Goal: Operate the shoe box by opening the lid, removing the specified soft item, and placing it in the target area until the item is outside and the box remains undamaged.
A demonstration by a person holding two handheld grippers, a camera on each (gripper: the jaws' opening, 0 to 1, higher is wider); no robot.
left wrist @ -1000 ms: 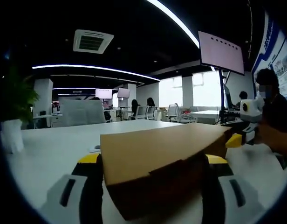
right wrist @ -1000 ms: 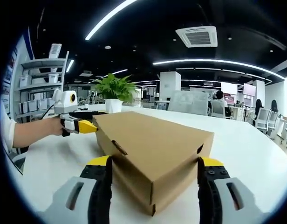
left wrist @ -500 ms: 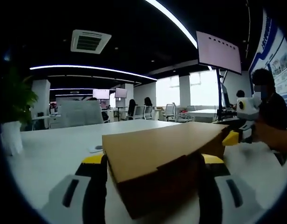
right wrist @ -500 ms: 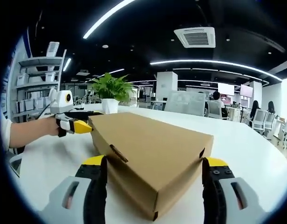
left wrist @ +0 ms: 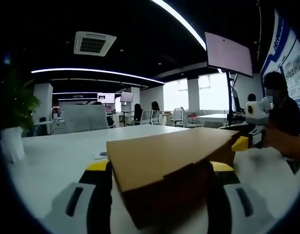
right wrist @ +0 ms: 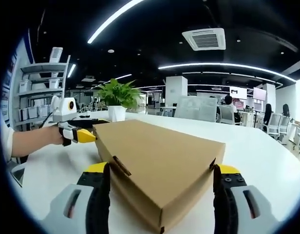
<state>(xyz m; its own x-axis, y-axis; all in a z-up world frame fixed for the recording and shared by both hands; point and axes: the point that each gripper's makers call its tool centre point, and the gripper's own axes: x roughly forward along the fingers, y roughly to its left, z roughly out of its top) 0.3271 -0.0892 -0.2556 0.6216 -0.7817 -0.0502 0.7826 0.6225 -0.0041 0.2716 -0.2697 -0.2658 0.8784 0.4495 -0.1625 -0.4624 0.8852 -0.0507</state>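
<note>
On the white worktop (right wrist: pixel 267 151) a plain brown cardboard shoe box (right wrist: pixel 157 163) is set, its lid down, so the soft item, judged to be inside, is hidden. The box is approached from opposite ends. In the right gripper view the right gripper (right wrist: pixel 159 200) is held with one corner of the box between its grey, yellow-tipped fingers (right wrist: pixel 96 168), which are spread wider than the box and seem not to press it. In the left gripper view the left gripper (left wrist: pixel 157 192) is placed likewise at the far end, its fingers (left wrist: pixel 97 166) apart on either side of the lid's front flap; contact cannot be made out. Each gripper is seen from the other's view beside the box's far corner, held in a person's hand (right wrist: pixel 40 139). This two-ended hold is judged to steady the box so the lid can be raised evenly without tearing. A potted green plant (right wrist: pixel 118 97) stands well behind on the worktop
</note>
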